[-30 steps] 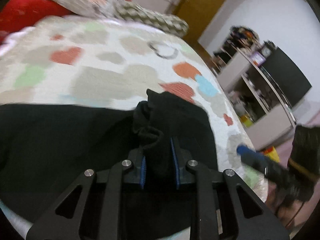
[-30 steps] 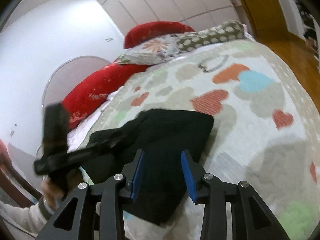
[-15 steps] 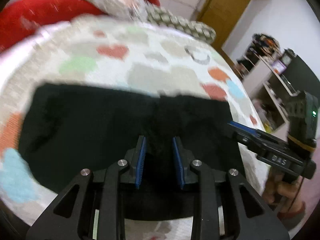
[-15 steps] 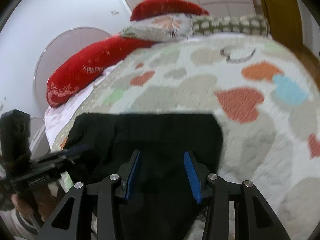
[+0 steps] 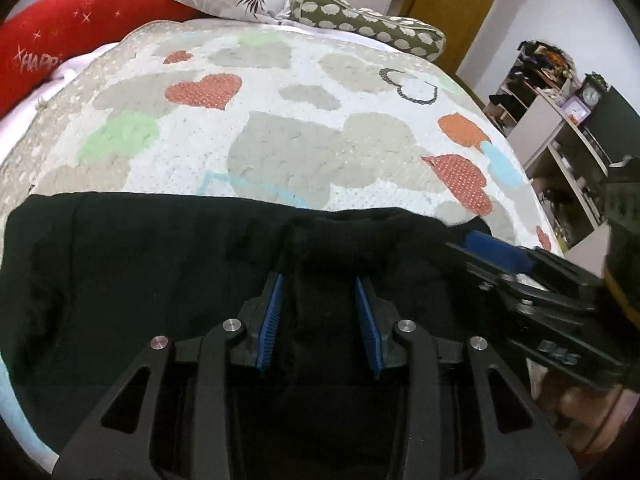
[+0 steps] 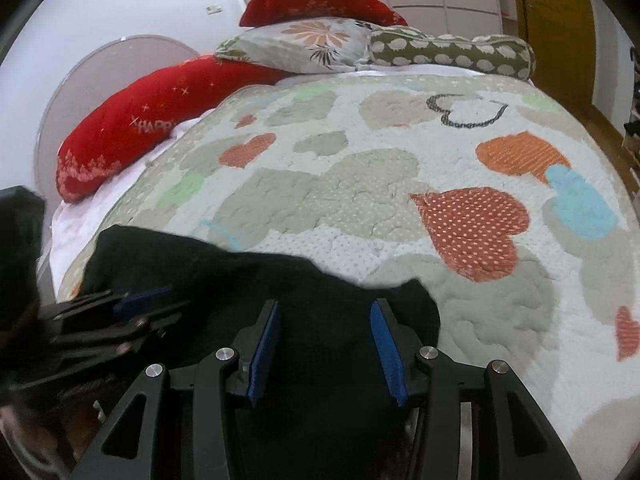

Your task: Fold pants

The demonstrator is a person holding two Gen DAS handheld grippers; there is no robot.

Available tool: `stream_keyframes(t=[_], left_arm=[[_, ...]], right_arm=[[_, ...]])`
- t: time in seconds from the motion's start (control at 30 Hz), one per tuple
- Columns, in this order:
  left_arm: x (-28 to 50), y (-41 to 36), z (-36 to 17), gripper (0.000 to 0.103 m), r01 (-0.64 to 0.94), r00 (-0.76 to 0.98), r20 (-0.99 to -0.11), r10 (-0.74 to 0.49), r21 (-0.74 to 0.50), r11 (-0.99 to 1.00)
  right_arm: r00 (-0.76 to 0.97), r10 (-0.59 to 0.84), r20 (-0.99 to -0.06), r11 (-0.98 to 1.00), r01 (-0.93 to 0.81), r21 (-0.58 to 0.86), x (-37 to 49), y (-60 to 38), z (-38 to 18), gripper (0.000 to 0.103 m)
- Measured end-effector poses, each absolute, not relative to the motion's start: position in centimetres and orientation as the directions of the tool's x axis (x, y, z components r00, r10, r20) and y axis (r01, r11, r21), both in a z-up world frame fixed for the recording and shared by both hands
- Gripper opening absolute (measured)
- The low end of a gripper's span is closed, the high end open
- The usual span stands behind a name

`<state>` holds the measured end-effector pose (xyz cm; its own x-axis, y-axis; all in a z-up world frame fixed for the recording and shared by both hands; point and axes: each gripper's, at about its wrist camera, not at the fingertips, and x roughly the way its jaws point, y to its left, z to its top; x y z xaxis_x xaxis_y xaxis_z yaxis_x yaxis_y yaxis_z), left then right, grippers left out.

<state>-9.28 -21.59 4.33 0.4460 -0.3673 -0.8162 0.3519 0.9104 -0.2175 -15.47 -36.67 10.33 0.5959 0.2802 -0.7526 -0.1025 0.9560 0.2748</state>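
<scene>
1. Black pants point(image 5: 160, 280) lie flat across the near edge of a bed, on a heart-print quilt point(image 5: 280, 152).
2. Left gripper point(image 5: 318, 304) hangs over the pants w/ its blue fingers point(image 5: 270, 320) spreading apart; cloth lies under and between them, nothing pinched.
3. Right gripper point(image 6: 324, 334) sits over the pants' right end, fingers point(image 6: 386, 348) partly apart, not gripping.
4. Red pillow point(image 6: 152, 120), floral pillow point(image 6: 304, 44) and dotted bolster point(image 6: 448, 52) lie at the far end.
</scene>
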Motion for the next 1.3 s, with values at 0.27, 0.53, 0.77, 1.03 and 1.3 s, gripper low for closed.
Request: stream_keyframes(t=[0.27, 0.53, 0.77, 1.03, 1.3], left_arm=[[-11.0, -19.9, 4.3, 0.044, 0.332, 0.461, -0.801, -0.382, -0.244, 0.911], [-11.5, -20.1, 4.7, 0.045, 0.328, 0.477, -0.802, -0.359, -0.217, 0.92], [-12.4, -18.4, 6.1, 0.045, 0.296, 0.518, -0.795, -0.316, -0.18, 0.938], [-12.7, -15.5, 6.9, 0.045, 0.242, 0.556, -0.788, -0.265, -0.152, 0.958], [-12.4, -14.0, 6.3, 0.045, 0.207, 0.548, -0.798, -0.25, -0.161, 0.965]], right_arm=[[0.596, 0.315, -0.738, 0.949, -0.215, 0.232, -23.6, -34.2, 12.2, 0.047], [0.56, 0.26, -0.787, 0.964, -0.19, 0.183, -25.2, -33.2, 9.9, 0.048], [0.616, 0.279, -0.737, 0.96, -0.189, 0.206, -23.0, -33.4, 13.0, 0.048], [0.593, 0.306, -0.745, 0.952, -0.207, 0.227, -17.7, -30.8, 12.5, 0.048], [0.546, 0.28, -0.789, 0.959, -0.195, 0.205, -13.2, -28.5, 9.5, 0.053]])
